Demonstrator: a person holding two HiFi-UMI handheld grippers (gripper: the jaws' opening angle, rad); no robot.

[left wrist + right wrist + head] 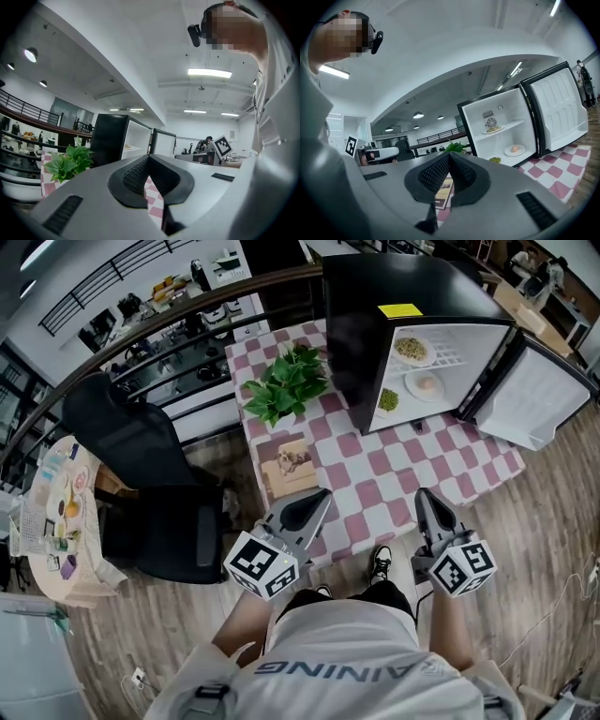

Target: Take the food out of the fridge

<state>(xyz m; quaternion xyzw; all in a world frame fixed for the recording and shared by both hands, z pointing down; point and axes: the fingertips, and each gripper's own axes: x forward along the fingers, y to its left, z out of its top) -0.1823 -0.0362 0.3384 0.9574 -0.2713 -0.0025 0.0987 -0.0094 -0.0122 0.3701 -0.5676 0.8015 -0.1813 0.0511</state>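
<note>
- The food [427,384] lies on plates on the shelves of the open fridge [375,296], at the table's far end, well apart from both grippers.
- The left gripper [322,495] and right gripper [422,495] hang over the near table edge, jaws pressed together with nothing between them.
- The table [375,484] carries a pink-and-white checked cloth and a potted plant [286,381].
- A black office chair [141,465] stands beside it on wood flooring.

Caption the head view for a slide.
Left tongs and right tongs, shut and empty, face a table bearing an open fridge with plates of food and a plant.
</note>
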